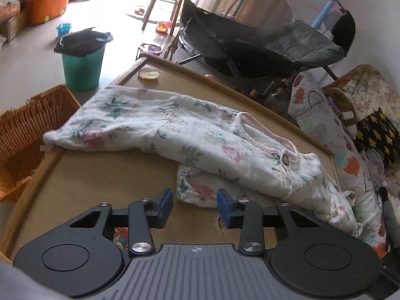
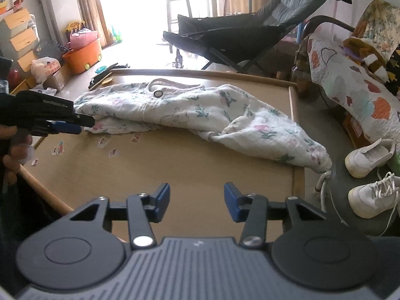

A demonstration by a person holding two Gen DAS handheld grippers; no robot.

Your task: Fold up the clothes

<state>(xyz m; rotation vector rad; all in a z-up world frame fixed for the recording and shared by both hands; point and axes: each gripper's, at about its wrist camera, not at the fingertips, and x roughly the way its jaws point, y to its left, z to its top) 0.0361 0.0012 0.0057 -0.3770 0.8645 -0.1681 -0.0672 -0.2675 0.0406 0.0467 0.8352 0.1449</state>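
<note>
A white floral baby garment with pink neck trim and a snap button lies crumpled across the tan table; one end hangs over the right edge. My left gripper is low at the garment's near folded corner, which lies between its blue pads; I see no pad pressing on it. The right wrist view shows the left gripper from the side, at the garment's left edge, held by a hand. My right gripper stands open over bare table, short of the cloth, with nothing between its fingers.
Small stickers dot the tabletop. A wicker basket and a green bin stand left of the table. A dark folding chair is behind it, a patterned quilt and white shoes to the right.
</note>
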